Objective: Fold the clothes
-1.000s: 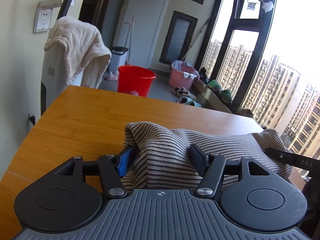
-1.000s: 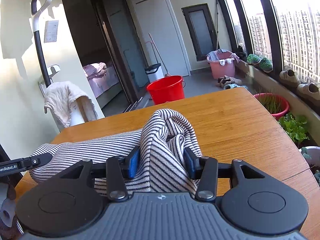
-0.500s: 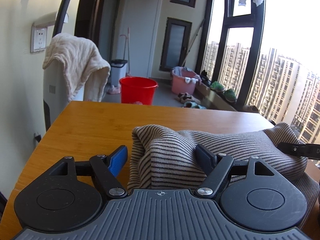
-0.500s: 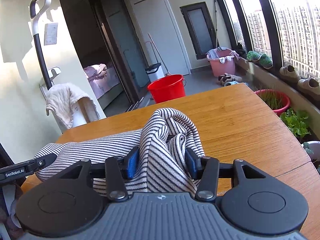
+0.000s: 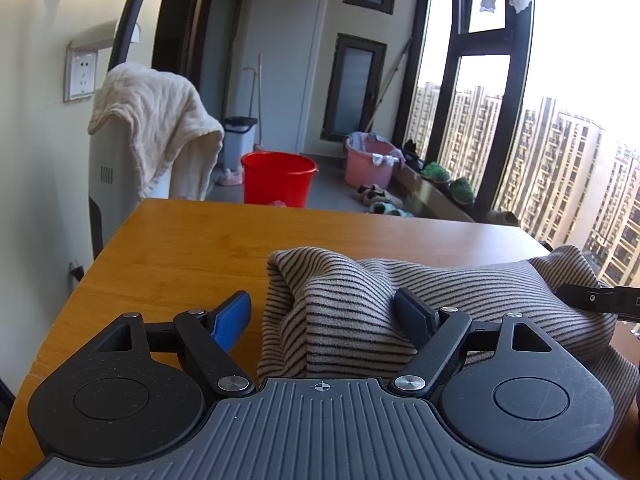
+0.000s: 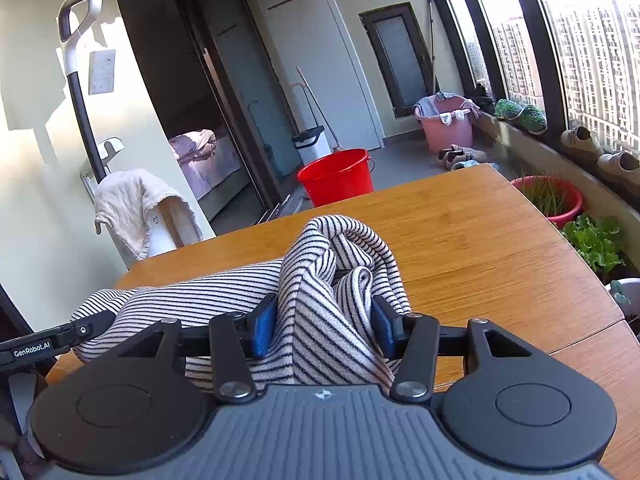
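A cream garment with thin dark stripes [image 5: 460,280] lies bunched across the near side of the wooden table [image 5: 200,248]. My left gripper [image 5: 320,300] sits at its left end with the jaws opening. The blue left pad [image 5: 234,314] stands clear of the cloth, while the right pad rests against the fold. In the right wrist view my right gripper [image 6: 324,312] is shut on a raised bunch at the other end of the striped garment [image 6: 192,300]. Each gripper's finger shows at the edge of the other's view.
Beyond the table's far edge stand a red bucket [image 5: 278,178] and a pink basin [image 5: 368,160]. A cream towel [image 5: 160,132] hangs over a white appliance at the left. Potted greens [image 6: 596,240] sit off the table's right edge [image 6: 576,256].
My left gripper's jaws have spread, and the left pad has come off the cloth. The striped fold now sits loose between them. The right gripper keeps its grip unchanged.
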The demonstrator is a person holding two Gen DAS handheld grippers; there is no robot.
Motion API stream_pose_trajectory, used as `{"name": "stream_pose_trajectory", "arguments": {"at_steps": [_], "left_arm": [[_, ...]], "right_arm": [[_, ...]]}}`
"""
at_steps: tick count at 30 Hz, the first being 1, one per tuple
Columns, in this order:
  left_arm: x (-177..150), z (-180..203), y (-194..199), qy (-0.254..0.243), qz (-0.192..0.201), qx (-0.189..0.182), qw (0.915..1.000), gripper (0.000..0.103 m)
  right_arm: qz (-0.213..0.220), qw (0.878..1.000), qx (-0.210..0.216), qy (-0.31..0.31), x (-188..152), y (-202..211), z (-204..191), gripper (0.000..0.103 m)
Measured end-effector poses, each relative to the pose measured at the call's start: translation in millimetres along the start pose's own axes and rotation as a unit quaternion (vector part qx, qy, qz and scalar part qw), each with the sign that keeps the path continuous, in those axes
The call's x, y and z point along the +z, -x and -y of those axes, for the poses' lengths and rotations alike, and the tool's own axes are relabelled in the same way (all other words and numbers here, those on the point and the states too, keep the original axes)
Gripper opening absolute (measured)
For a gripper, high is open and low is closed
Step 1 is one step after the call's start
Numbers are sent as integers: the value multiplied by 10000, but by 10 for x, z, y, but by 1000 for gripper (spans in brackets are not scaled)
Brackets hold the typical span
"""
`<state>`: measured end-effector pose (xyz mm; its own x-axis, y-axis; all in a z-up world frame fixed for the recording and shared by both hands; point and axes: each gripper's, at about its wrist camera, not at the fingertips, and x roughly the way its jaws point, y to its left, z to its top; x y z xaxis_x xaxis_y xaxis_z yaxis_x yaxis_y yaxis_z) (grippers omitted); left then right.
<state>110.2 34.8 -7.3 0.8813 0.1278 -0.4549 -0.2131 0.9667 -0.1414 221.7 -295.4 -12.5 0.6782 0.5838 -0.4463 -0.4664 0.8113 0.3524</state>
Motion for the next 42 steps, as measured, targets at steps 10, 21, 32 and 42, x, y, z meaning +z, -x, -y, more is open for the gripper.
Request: {"name": "stream_pose_trajectory", "arguments": {"at_steps": [10, 21, 32, 42], "left_arm": [[0, -15, 2, 18, -13, -12, 10000, 85], [2, -9, 127, 5, 13, 35, 10000, 86], [240, 436, 365, -447, 445, -435, 9971, 83], [61, 513, 129, -798, 35, -417, 9959, 83]], "right_arm": [[2, 10000, 27, -40, 7, -8, 1, 49], [-10, 10000, 16, -50, 9, -4, 14, 51], [-12, 10000, 28, -71, 17, -15, 11, 51], [-8, 9999, 59, -128, 11, -9, 25, 55]]}}
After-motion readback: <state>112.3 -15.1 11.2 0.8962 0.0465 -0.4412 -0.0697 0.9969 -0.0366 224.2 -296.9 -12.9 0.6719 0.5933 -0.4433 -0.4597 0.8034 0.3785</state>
